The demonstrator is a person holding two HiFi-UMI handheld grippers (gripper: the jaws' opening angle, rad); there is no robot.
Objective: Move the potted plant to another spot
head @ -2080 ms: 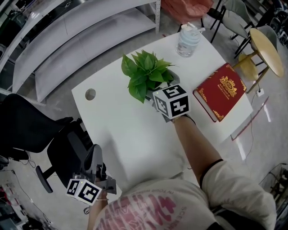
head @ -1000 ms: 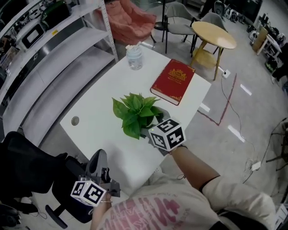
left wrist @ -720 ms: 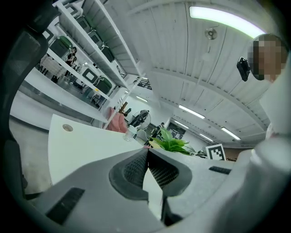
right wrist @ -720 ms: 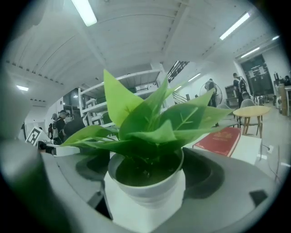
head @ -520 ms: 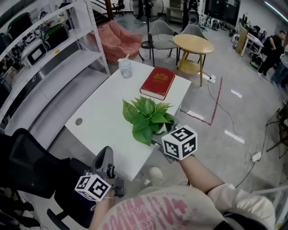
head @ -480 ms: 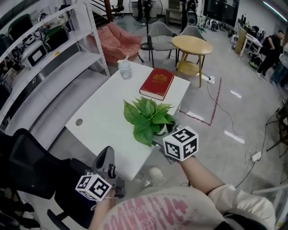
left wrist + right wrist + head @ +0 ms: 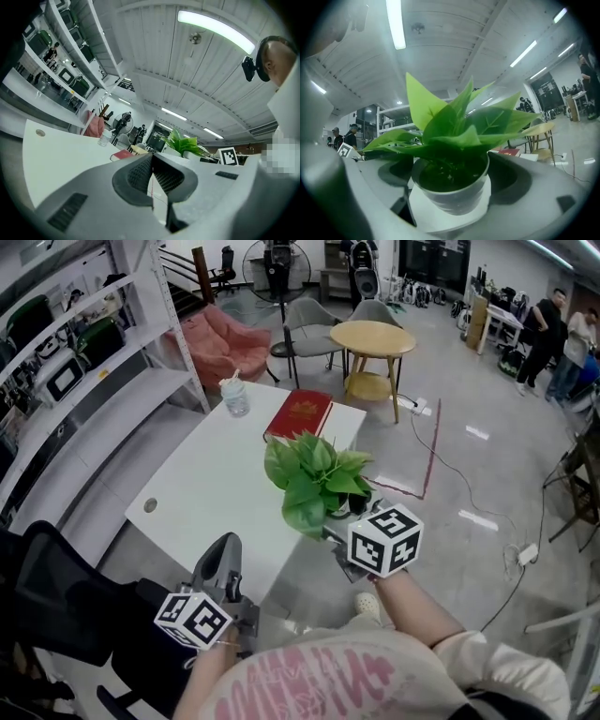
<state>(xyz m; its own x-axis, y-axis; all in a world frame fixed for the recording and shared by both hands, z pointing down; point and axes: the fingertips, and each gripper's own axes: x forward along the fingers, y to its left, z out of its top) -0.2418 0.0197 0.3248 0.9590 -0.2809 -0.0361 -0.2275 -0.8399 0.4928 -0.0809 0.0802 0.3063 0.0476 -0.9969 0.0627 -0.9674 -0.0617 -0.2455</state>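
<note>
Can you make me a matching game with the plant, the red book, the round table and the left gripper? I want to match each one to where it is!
1 potted plant
2 red book
3 left gripper
4 round wooden table

A lying flat on the white table
B jaws together, empty
C held by the right gripper, between its jaws
D standing on the floor beyond the white table

Pairs: 1-C, 2-A, 3-B, 4-D

The white table (image 7: pixel 206 493) is carrying a red hardcover book (image 7: pixel 298 415) and a clear plastic bottle (image 7: pixel 233 396) at its far end.
</note>
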